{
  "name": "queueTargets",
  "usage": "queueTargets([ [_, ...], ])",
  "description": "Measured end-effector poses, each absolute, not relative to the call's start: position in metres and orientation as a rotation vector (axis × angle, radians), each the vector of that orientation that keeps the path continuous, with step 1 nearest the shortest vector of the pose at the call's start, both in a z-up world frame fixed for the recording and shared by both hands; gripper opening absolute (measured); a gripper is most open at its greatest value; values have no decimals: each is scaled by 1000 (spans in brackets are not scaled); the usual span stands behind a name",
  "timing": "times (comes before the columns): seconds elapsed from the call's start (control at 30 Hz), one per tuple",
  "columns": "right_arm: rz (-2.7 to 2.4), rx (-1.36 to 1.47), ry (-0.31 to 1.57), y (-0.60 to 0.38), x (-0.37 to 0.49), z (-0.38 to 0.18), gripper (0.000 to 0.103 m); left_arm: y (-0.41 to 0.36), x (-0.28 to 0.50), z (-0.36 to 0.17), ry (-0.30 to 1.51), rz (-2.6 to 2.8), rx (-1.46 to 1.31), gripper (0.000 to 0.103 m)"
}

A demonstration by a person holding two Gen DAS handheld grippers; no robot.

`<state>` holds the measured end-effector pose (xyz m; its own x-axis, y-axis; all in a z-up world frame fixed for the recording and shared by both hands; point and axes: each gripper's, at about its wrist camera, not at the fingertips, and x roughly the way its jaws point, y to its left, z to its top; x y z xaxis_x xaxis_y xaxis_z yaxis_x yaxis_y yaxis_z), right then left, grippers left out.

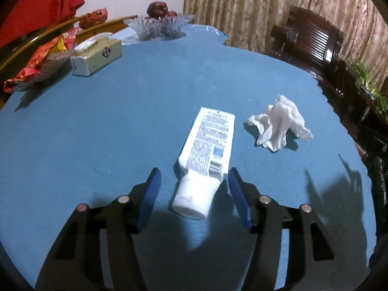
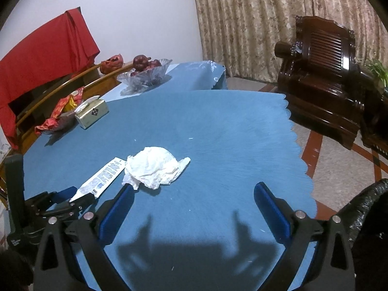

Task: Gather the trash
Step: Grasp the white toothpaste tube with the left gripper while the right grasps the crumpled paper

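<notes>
Tube (image 1: 206, 150) lies flat on the counter (image 1: 121, 121), its cap end between the left gripper's (image 1: 194, 177) part-open fingers, untouched. Tissue (image 2: 155, 167) lies beside it; right gripper (image 2: 194, 191) wide open, empty.

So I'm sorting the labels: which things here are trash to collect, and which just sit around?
Trash: white tube, crumpled tissue.

Lying about: tissue box, glass fruit bowl, red snack wrappers, wooden chair.
</notes>
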<state>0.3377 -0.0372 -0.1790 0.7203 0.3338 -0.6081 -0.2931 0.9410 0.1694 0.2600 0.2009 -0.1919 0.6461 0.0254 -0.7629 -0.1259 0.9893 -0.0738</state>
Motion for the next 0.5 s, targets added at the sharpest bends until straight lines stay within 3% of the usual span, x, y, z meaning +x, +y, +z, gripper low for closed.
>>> queueTargets([
  [0.2,361,56,693,-25,353,-182,97,200,260,-194,873,63,-133,37],
  [0.5,421,48,710,11,381,-187,97,210,257,-180,804,96,-144,35],
])
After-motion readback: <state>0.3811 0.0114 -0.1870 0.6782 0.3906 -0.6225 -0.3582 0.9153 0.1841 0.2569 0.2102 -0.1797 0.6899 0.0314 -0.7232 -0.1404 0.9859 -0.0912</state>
